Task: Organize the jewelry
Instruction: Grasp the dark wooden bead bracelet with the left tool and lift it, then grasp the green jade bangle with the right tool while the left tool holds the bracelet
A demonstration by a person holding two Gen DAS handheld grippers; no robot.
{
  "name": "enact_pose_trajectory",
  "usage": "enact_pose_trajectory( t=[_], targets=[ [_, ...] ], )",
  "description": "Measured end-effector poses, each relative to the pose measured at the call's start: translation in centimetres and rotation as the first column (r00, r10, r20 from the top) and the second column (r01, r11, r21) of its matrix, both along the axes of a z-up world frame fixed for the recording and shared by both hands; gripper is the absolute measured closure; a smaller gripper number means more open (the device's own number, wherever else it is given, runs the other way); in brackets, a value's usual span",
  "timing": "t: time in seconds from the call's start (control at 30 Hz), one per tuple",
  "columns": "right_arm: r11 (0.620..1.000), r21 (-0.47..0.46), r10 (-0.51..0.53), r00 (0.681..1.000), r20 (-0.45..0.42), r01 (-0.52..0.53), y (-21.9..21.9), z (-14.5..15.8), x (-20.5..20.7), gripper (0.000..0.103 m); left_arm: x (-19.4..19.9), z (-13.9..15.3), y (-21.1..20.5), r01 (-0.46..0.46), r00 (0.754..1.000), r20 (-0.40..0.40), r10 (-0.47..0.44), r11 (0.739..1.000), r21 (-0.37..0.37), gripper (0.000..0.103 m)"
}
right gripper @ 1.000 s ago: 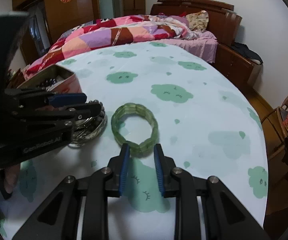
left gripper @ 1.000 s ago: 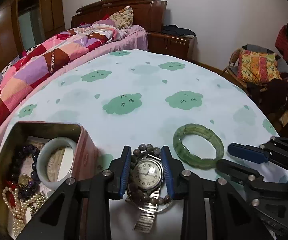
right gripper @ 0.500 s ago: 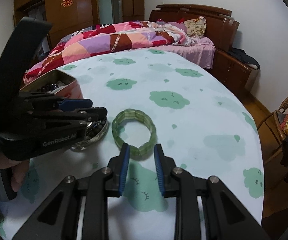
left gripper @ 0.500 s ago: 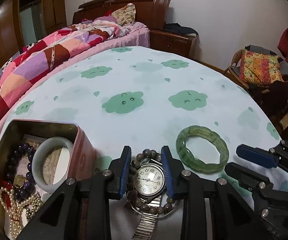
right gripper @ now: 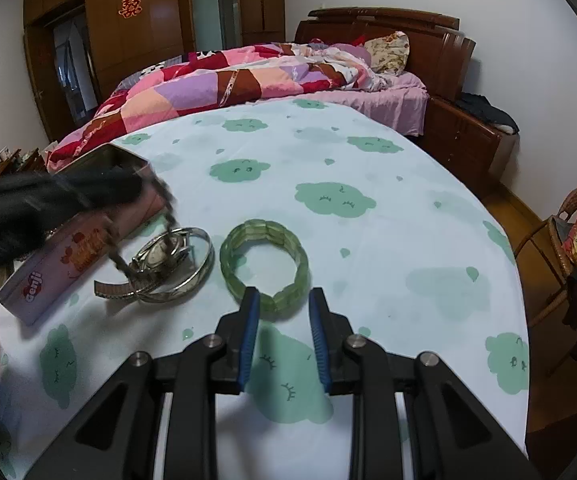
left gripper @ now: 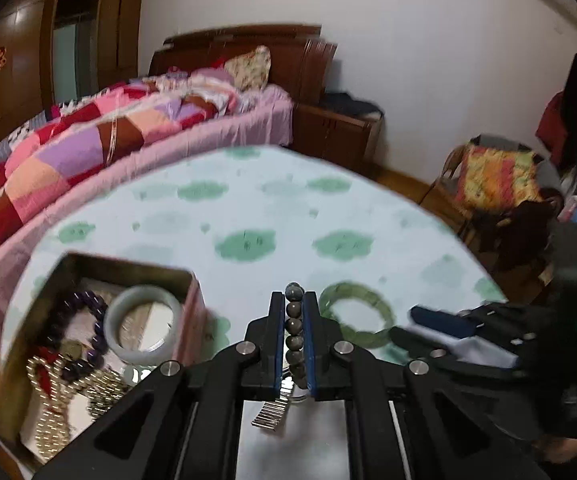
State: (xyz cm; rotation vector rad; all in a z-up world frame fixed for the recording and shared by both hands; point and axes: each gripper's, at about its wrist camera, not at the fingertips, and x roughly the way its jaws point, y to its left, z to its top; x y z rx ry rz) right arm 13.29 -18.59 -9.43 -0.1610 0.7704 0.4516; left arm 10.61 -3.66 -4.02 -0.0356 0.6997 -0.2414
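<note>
I have the left gripper closing on the grey-brown bead bracelet, lifted beside the pink tin box near the table's left edge. Right gripper unclenched, straddling the green stone bangle. Next, probably: carry beads over tin.

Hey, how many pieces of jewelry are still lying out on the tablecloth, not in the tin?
3: a wristwatch, a silver bangle around it, and a green bracelet to their right. A beaded bracelet is pinched in the closing left gripper, lifted.
</note>
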Motion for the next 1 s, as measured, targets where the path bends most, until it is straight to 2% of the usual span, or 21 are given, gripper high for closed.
enact_pose_trajectory(
  t=[0.1, 0.2, 0.4, 0.5, 0.7, 1.0],
  targets=[
    [1.0, 0.003, 0.02, 1.0, 0.009, -0.02, 0.5, 0.4, -0.2, 0.07, -0.8, 1.7, 0.2, 0.013, 0.999, 0.037, -0.012, 1.0, -0.027, 0.096],
    [0.997, -0.014, 0.077, 0.997, 0.003, -0.077, 1.7, 0.4, -0.2, 0.061, -1.1, 2.5, 0.1, 0.019, 0.998, 0.059, -0.016, 0.999, -0.039, 0.096],
    [0.986, -0.101, 0.135, 0.991, -0.01, -0.135, 3.6, -0.1, 0.5, 0.062, -1.3, 2.6, 0.5, 0.009, 0.998, 0.07, -0.005, 0.999, -0.048, 0.096],
    [0.978, -0.161, 0.137, 0.991, 0.006, -0.134, 3.9, -0.3, 0.8, 0.07, -1.4, 2.3, 1.0, -0.001, 0.998, 0.062, 0.005, 0.999, -0.052, 0.096],
    [0.965, -0.216, 0.156, 0.988, 0.015, -0.149, 3.7, -0.5, 0.5, 0.079, -1.8, 2.0, 1.5, -0.018, 0.998, 0.054, 0.022, 0.998, -0.063, 0.096],
    [0.958, -0.229, 0.18, 0.984, 0.01, -0.173, 4.3, -0.5, 1.0, 0.077, -2.1, 1.6, 2.1, -0.025, 0.999, 0.044, 0.029, 0.997, -0.075, 0.096]
  ],
)
